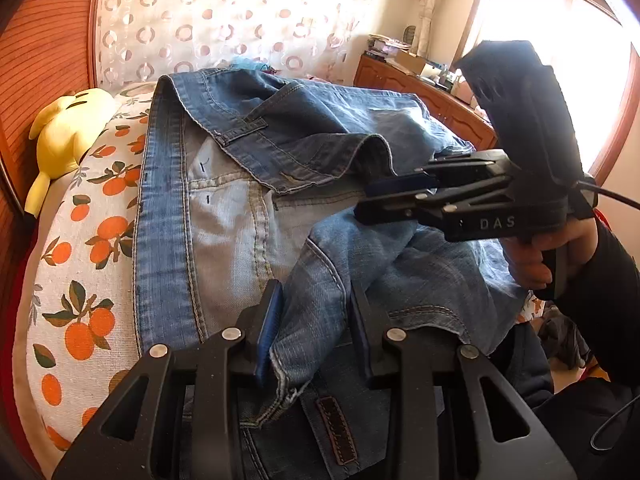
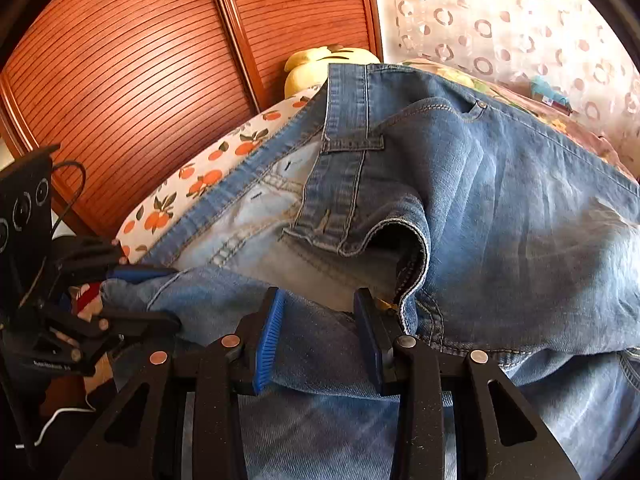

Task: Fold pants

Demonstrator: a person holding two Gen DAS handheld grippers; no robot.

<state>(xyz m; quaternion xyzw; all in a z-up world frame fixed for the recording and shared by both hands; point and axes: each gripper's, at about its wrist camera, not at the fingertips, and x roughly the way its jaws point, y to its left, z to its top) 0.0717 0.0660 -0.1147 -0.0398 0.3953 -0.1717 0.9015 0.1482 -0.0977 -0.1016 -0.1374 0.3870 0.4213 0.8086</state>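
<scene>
Left wrist view: slatted wooden wardrobe (image 1: 44, 52), circle-patterned curtain (image 1: 224, 12), bed in orange-print sheet (image 1: 76, 280). Jeans (image 1: 224, 216) lie crumpled across it. Left tool (image 1: 316, 320) clamps a denim fold; right tool (image 2: 318, 320) grips another. Yellow plush (image 1: 64, 128) at bedside.

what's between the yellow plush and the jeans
Only a strip of orange-print bedsheet separates the yellow plush from the jeans, clearest in the left wrist view.

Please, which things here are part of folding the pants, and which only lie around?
Belong to the job:
- jeans
- left hand-held gripper, denim between its fingers
- right hand-held gripper, denim between its fingers

Just lying about:
- yellow plush toy
- orange-print bedcover
- wooden dresser
</scene>
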